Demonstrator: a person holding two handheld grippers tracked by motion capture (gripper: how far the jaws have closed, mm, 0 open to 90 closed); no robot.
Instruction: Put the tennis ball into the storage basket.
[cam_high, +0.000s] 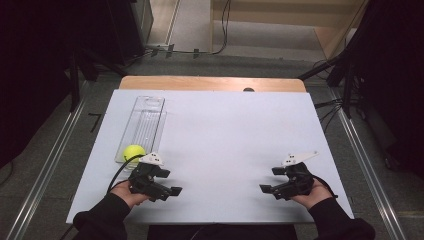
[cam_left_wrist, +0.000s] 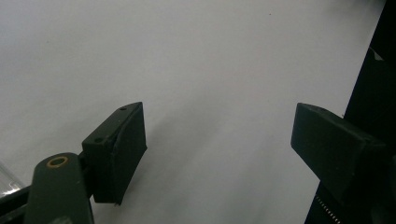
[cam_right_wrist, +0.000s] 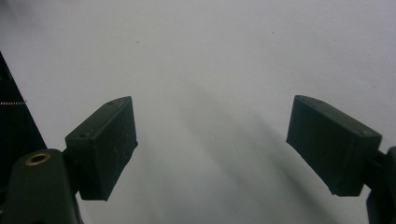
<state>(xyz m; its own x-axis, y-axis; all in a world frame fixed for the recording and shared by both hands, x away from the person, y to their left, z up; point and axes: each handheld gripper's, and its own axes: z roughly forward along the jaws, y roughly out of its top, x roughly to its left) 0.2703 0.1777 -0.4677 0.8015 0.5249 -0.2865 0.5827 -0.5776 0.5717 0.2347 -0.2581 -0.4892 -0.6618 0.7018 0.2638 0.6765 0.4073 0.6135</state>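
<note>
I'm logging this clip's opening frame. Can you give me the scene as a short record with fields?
surface: white table
ball: yellow-green ball at the near end of the tray
tray: clear tray, far left, lying lengthwise away from the person
left gripper: open, holding nothing, near the ball
right gripper: open, holding nothing, near right

Both forearms in dark sleeves are reaching in from the near edge. The left hand (cam_high: 127, 192) is holding the left gripper (cam_high: 172, 191), which is pointing inward with jaws standing apart and empty. The right hand (cam_high: 312, 192) is holding the right gripper (cam_high: 264, 189), mirroring it, jaws likewise gaping.
</note>
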